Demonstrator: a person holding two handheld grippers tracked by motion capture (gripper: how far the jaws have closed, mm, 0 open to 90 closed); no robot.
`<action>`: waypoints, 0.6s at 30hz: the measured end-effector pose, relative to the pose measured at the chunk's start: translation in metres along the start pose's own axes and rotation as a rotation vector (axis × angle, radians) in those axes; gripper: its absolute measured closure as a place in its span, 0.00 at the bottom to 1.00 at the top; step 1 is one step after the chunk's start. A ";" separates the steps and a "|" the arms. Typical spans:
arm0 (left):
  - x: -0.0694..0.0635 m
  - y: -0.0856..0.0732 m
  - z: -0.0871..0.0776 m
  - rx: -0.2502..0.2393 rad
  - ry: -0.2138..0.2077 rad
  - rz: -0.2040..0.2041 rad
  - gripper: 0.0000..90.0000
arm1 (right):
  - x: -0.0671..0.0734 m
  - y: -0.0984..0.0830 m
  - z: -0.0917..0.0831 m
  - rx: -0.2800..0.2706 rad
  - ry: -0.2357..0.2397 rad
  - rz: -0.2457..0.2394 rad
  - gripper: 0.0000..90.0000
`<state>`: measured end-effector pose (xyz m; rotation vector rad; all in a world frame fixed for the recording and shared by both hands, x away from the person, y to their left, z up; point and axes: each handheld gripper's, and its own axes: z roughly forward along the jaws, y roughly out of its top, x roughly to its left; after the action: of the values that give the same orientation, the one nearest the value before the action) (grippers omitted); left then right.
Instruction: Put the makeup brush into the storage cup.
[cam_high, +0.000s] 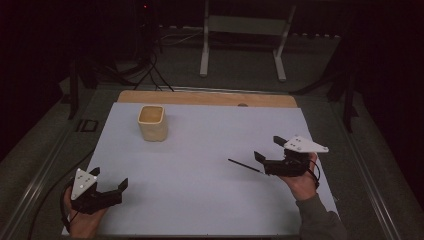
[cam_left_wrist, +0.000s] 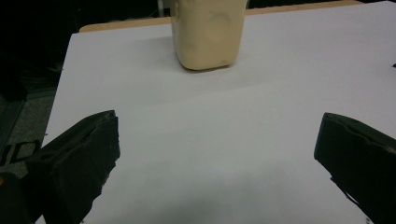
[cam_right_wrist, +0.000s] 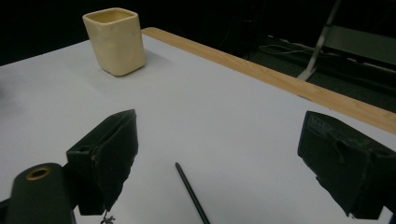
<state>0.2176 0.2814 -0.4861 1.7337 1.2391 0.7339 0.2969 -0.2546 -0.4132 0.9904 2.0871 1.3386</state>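
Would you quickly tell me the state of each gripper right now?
Left gripper: open, holding nothing.
Right gripper: open, holding nothing; thin black stick lies on the table between its fingers.

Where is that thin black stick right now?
In the high view, the thin black stick lies on the white sheet at the right, by the open right tongs.

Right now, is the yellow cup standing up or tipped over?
Standing up. The cup rests on its base on the table, with its open mouth facing upward; the right gripper view shows the same.
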 end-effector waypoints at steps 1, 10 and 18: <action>0.000 0.000 0.000 0.000 0.001 0.000 0.02 | 0.000 0.001 0.001 0.001 0.001 -0.002 0.13; 0.000 0.000 0.000 0.000 0.000 0.001 0.02 | 0.001 0.008 0.010 0.009 0.006 -0.020 0.13; 0.000 0.000 0.000 -0.002 -0.001 -0.001 0.02 | 0.001 0.015 0.022 0.020 0.013 -0.029 0.13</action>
<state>0.2175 0.2813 -0.4859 1.7317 1.2382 0.7329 0.3165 -0.2373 -0.4089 0.9585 2.1201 1.3160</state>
